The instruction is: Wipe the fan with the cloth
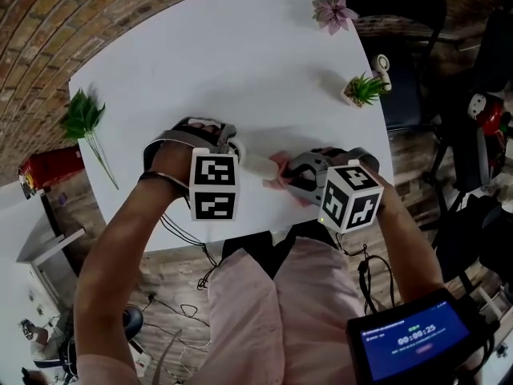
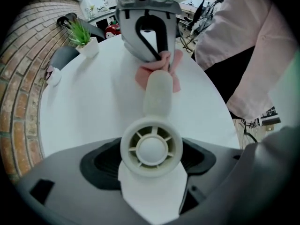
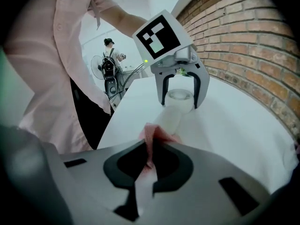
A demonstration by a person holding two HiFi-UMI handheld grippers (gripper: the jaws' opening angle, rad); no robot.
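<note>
Head view: a white table (image 1: 200, 62) carries the work. The left gripper (image 1: 215, 155) points down at the table's near edge, and the right gripper (image 1: 300, 179) sits to its right, angled toward it. Between them lies the fan (image 1: 258, 165), a small pale handheld unit on its side, of which only the handle shows. The pink cloth (image 1: 280, 168) is bunched against the handle's right end, at the right gripper's nose. A leafy sprig (image 1: 82, 119) lies at the table's left edge. A potted plant (image 1: 365, 89) stands at the right edge, and a pink flower (image 1: 334, 10) lies at the far right corner. All three are well apart from the work.

Left gripper view: the jaws are set narrow, closed on the fan's round grilled head, one pad at each side of it. The handle runs away along the table to the cloth, where the right gripper meets it.

Right gripper view: the jaws are closed together, pinching a fold of the cloth between the pads. The cloth lies against the near end of the handle. Beyond it the left gripper's two fingers straddle the fan head from above. A brick wall (image 3: 253, 46) stands to the right.
</note>
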